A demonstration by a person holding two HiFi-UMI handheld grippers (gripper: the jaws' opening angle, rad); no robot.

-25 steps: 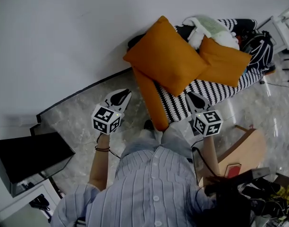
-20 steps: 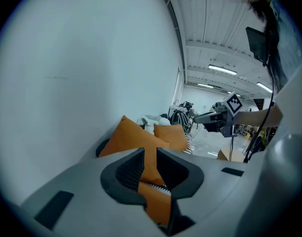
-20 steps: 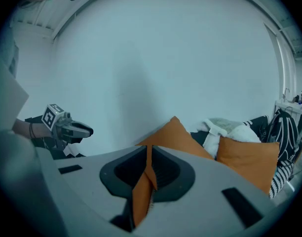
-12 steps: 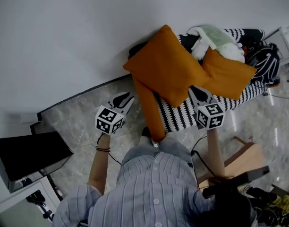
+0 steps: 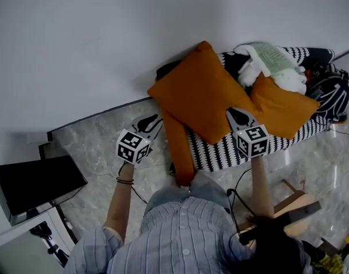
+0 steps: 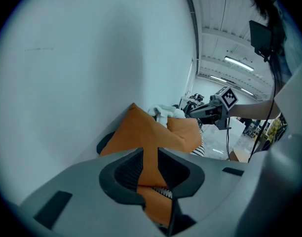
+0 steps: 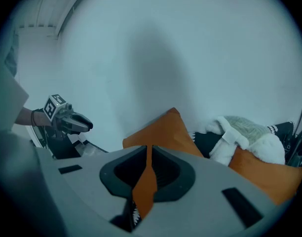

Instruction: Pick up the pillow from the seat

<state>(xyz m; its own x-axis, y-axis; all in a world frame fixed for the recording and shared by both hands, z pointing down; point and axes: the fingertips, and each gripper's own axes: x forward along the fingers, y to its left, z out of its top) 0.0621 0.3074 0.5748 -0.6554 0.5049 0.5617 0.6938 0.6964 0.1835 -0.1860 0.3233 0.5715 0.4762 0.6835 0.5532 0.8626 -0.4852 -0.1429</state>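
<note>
A white wall [image 5: 77,50] runs along the far side and pale marbled floor [image 5: 89,141] lies below it, with a black box [image 5: 37,184] down at the left. My left tongs [image 5: 147,123] hang over the floor just off the seat's left end, jaws apart and empty. The orange in their gap is cloth lying beyond them. Beside them an orange flap [image 5: 177,147] hangs down over that end of the seat [image 5: 220,153], which has a black-and-white striped cover. The pillow [image 5: 197,93], big and orange, is at the seat's left end, leaning back towards the wall. My right tongs [image 5: 234,115] meet its lower right edge over the seat's front edge. Their jaws are closed to a thin slit with the pillow's orange cloth in it. Further right a second orange cushion [image 5: 288,110] lies towards the seat's right end, touching the pillow, with a white fleecy bundle [image 5: 271,61] behind it by the wall. A wooden stool [image 5: 294,210] stands on the floor at the lower right.
</note>
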